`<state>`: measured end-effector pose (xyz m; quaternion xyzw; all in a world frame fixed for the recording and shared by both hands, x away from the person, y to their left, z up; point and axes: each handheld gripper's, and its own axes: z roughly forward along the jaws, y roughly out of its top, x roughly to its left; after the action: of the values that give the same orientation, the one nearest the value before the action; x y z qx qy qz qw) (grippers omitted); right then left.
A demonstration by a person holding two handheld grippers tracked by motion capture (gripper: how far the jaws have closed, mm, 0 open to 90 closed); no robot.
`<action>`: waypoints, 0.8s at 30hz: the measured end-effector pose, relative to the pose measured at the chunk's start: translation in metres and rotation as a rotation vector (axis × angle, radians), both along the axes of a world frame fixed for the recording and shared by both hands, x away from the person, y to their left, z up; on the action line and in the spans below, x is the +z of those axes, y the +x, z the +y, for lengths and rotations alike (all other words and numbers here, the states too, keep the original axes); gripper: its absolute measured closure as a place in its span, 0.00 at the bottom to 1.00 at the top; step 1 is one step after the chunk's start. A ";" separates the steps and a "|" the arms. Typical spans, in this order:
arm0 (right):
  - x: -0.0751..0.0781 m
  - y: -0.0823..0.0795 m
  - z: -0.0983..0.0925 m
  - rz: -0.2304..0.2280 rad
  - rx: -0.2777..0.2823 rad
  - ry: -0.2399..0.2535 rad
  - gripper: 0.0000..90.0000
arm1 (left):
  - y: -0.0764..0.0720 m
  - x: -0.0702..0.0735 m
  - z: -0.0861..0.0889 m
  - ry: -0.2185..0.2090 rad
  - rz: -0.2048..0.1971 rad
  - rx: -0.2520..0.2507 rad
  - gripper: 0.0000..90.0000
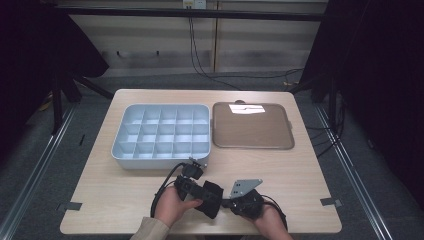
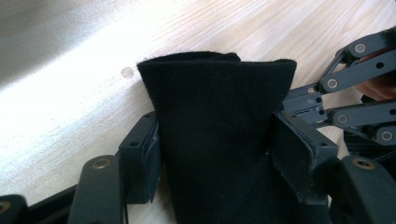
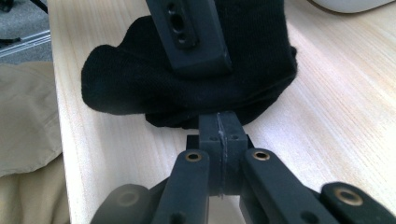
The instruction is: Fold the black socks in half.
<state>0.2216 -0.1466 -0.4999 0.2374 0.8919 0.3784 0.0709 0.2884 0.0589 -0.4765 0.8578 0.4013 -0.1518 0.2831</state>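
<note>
While a black sock (image 1: 212,199) is held near the lower middle of the high view, it is clamped by the left gripper (image 2: 215,154) fingers; the right gripper (image 3: 219,133) fingers are pressed together at its edge. Farther up, a grey divided tray (image 1: 161,134) is seen on the surface (image 1: 280,175).

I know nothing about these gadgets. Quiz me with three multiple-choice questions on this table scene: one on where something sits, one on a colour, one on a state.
1. Where does the brown lid lie?
A. On the tray
B. Right of the tray, flat on the table
C. On the floor

2. What colour is the cloth held near the front table edge?
A. Black
B. White
C. Red

3. How do the right gripper jaws stand?
A. Wide open
C. Holding the lid
B. Pressed together at the cloth's edge

Answers: 1 B, the high view shows it beside the grey compartment tray. 2 A, the cloth is black in both gripper views. 3 B, the right gripper view shows its jaws meeting, no gap between them.
</note>
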 end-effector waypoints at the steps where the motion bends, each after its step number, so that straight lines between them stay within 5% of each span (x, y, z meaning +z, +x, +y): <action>1: 0.000 0.000 0.000 0.001 -0.001 -0.001 1.00 | 0.000 0.000 0.000 -0.004 0.004 0.000 0.41; 11: -0.001 0.000 0.000 -0.003 0.002 0.004 1.00 | 0.001 -0.003 -0.001 0.004 0.020 -0.005 0.47; 18: -0.001 0.000 -0.001 0.001 -0.005 0.012 0.99 | -0.001 0.003 -0.003 0.019 0.000 -0.028 0.73; 24: -0.001 0.001 -0.002 -0.005 -0.009 0.015 0.94 | -0.002 0.006 -0.003 0.024 -0.011 -0.025 0.78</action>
<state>0.2228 -0.1485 -0.5014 0.2410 0.8878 0.3853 0.0730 0.2867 0.0563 -0.4707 0.8668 0.3909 -0.1457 0.2733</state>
